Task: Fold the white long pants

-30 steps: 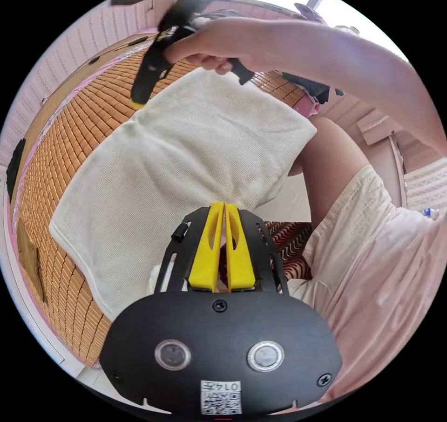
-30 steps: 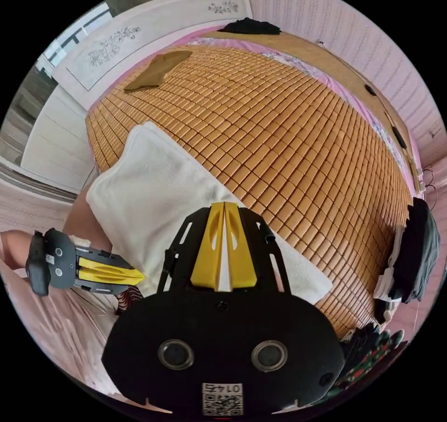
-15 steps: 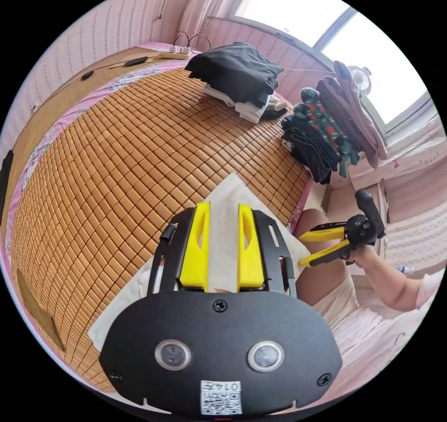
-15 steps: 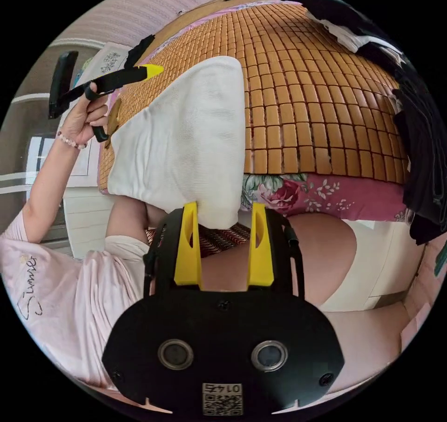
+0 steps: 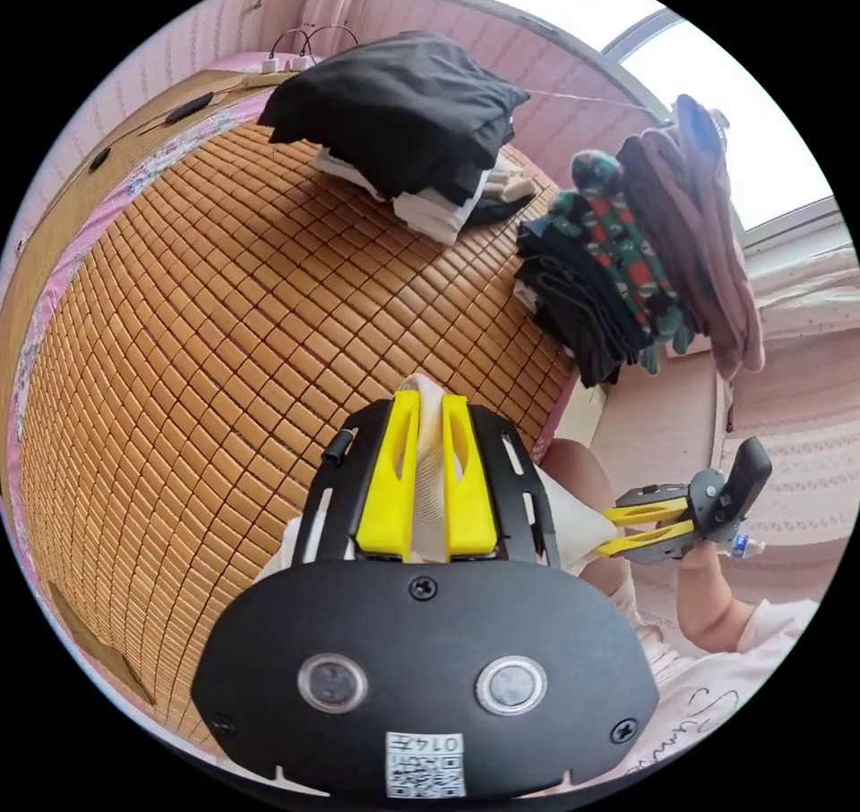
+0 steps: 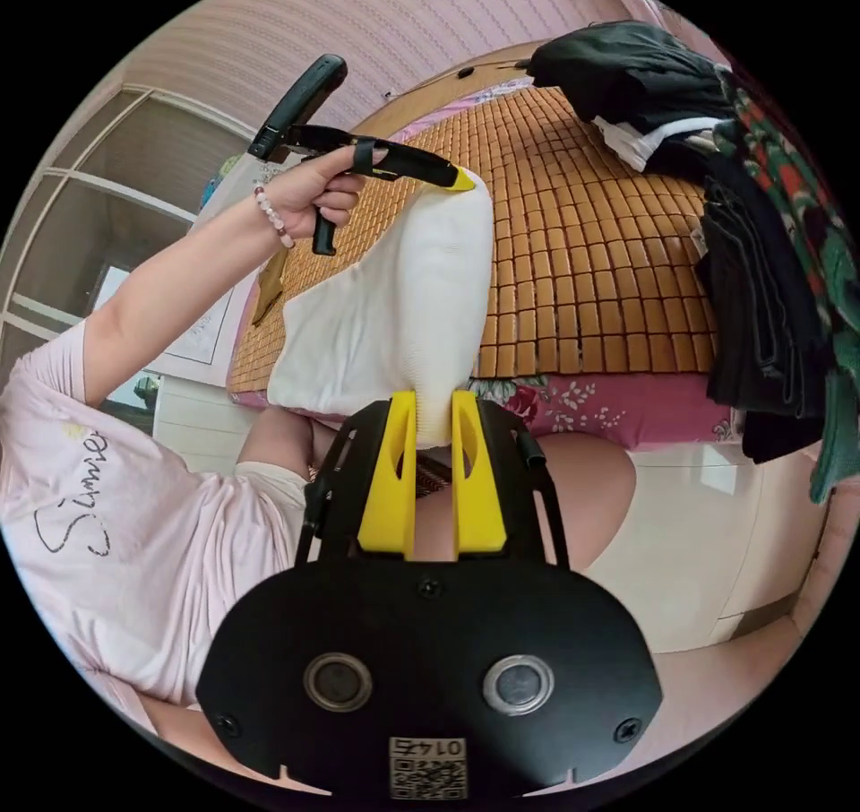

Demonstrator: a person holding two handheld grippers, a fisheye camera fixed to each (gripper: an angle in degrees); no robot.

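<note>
The folded white pants (image 6: 394, 310) lie at the near edge of the bamboo mat, one end hanging over the bed's side. In the right gripper view, my right gripper (image 6: 434, 400) is shut on the overhanging near corner, with cloth pinched between the yellow jaws. My left gripper (image 6: 460, 182), held in a hand, grips the far corner. In the left gripper view, my left gripper (image 5: 430, 402) is shut on a ridge of the white pants (image 5: 432, 480). The right gripper (image 5: 607, 531) sits low at the right, at the cloth's other end.
The bamboo mat (image 5: 224, 310) covers the bed. A black clothes stack (image 5: 403, 122) and a dark folded pile with a patterned garment (image 5: 609, 283) stand at the mat's far side. A brown garment (image 6: 269, 283) lies beyond the pants. The person's pink shirt (image 6: 134, 507) is close.
Half a second ago both grippers stood open at the pants; now each has shut on a corner. One second ago both were shut on the cloth elsewhere. Both cameras have swung.
</note>
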